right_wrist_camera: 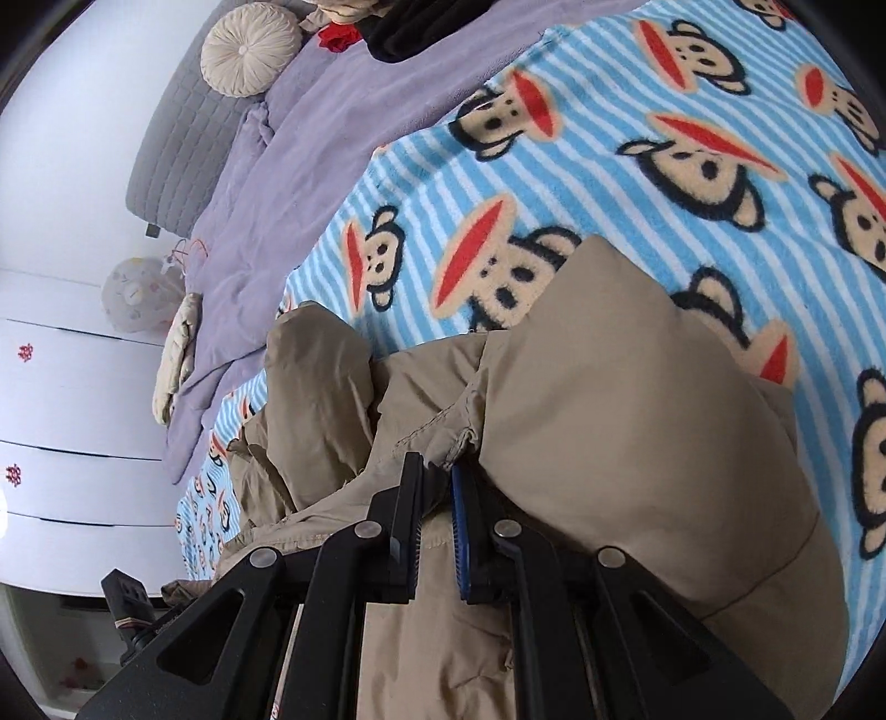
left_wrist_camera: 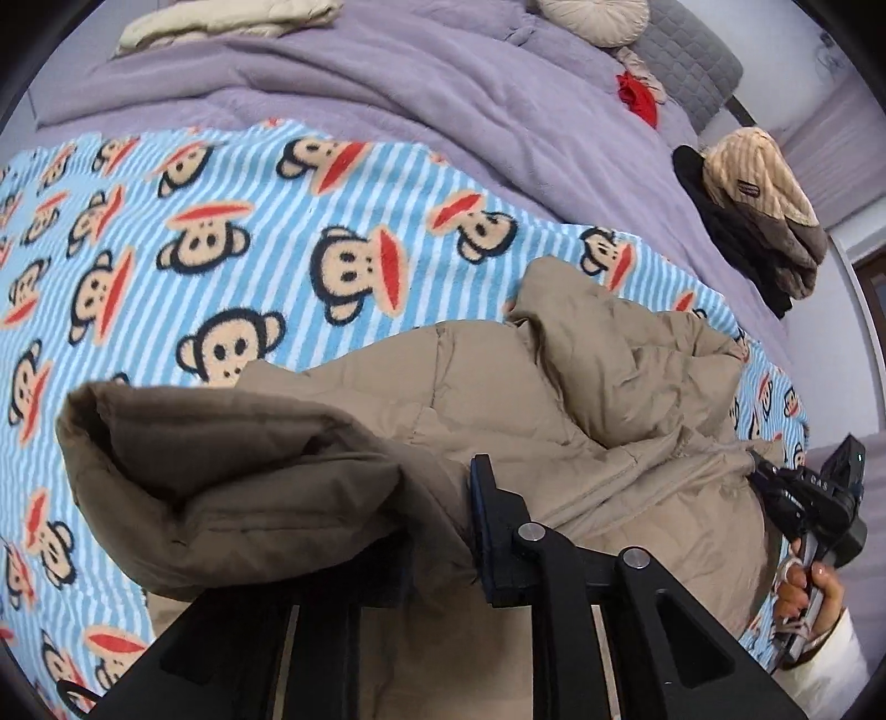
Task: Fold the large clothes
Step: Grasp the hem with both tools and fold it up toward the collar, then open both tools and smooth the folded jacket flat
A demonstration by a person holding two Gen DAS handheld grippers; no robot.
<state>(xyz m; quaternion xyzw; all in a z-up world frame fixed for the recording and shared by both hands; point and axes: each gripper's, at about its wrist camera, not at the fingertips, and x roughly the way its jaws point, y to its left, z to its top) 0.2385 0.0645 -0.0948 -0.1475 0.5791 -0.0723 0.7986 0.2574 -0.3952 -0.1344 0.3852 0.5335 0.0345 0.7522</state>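
Right wrist view: both tongs, right (right_wrist_camera: 434,498) and left (left_wrist_camera: 437,526), pinch the tan padded coat (left_wrist_camera: 554,399) mid-fold on the bed (left_wrist_camera: 387,94); next, lay the edge across evenly.

Bedroom: bed (left_wrist_camera: 443,111); round cushion (right_wrist_camera: 249,50)

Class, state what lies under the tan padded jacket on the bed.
The tan padded jacket lies on a blue striped monkey-print blanket, itself over a lilac bedspread. Anything directly beneath the jacket is covered.
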